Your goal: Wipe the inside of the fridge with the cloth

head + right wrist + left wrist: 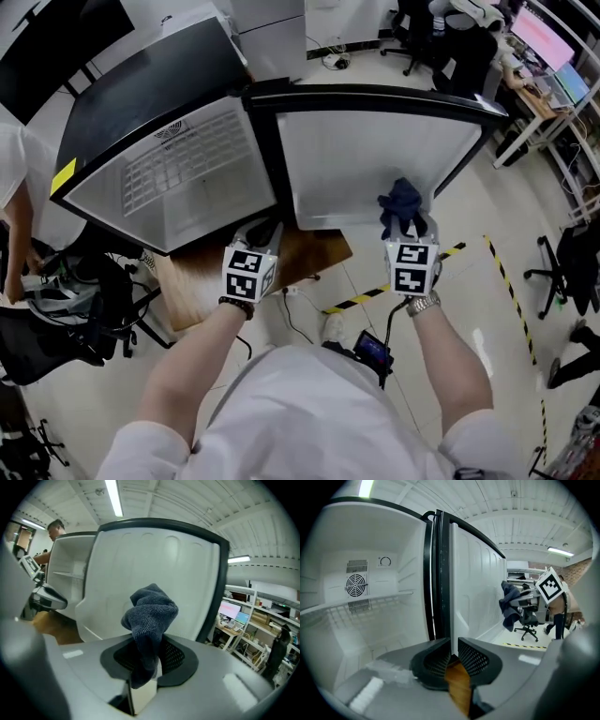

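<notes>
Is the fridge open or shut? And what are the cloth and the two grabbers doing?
Fridge: open, you can see inside.
Door: swung wide open.
Shelf: in place inside the fridge, nothing on it.
Cloth: bunched up, pinched at one end.
Right gripper: shut on the cloth.
Left gripper: jaws nearly together by the door's edge; cannot tell if it grips it.

No words or numbers can be read. The left cube [248,272] and right cube [412,265] bear black-and-white square markers. A yellow sticker [63,175] on a corner of the fridge [141,84] shows no legible print. A round dial mark [385,561] on the fridge's back wall is too small to read.
</notes>
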Demonstrator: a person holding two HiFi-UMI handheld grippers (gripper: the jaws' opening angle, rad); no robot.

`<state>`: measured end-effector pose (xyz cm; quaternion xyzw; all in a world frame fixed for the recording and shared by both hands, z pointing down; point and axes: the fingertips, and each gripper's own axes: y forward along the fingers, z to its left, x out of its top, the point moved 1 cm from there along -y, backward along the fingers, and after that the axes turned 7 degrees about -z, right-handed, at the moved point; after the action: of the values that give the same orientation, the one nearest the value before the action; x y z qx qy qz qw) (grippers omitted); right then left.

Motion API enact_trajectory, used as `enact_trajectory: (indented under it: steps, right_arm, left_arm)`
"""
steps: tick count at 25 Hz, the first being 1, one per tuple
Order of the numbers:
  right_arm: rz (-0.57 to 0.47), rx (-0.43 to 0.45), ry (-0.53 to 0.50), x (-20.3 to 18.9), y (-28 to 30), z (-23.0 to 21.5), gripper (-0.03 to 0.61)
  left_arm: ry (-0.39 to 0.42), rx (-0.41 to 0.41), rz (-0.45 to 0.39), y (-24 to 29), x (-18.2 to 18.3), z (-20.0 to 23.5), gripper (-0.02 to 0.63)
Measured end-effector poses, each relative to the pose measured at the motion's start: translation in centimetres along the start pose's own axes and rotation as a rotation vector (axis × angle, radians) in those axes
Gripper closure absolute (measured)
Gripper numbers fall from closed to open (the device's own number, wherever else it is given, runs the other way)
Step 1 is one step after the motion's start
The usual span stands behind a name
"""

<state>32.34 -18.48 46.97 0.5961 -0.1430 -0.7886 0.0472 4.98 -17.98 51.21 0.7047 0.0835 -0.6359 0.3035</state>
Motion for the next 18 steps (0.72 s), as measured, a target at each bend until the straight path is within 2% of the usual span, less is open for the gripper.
enact_trajectory:
  steps: [5, 9, 13, 18]
  right_arm:
    - [-0.027, 0.185, -0.011, 1.4, 0.7, 11.1, 0.483]
    - [-0.044, 0.294, -0.030, 2.5, 1.4, 18.5, 0.483]
    - [-0.030, 0.349, -0.040, 3.1, 2.5, 23.5, 0.483]
    - [0.025, 0.334, -0.005, 2.6, 4.5, 25.9, 0.483]
  left_arm:
    - [-0.003, 0.025, 0.002, -2.5, -0.5, 1.8, 0.560]
    - [0.001, 0.047, 0.000, -4.6, -0.9, 3.5, 0.560]
    - [0.004, 0.061, 0.001, -6.4, -1.3, 4.9, 0.560]
    - [0.012, 0.076, 0.004, -8.2, -1.7, 6.5, 0.560]
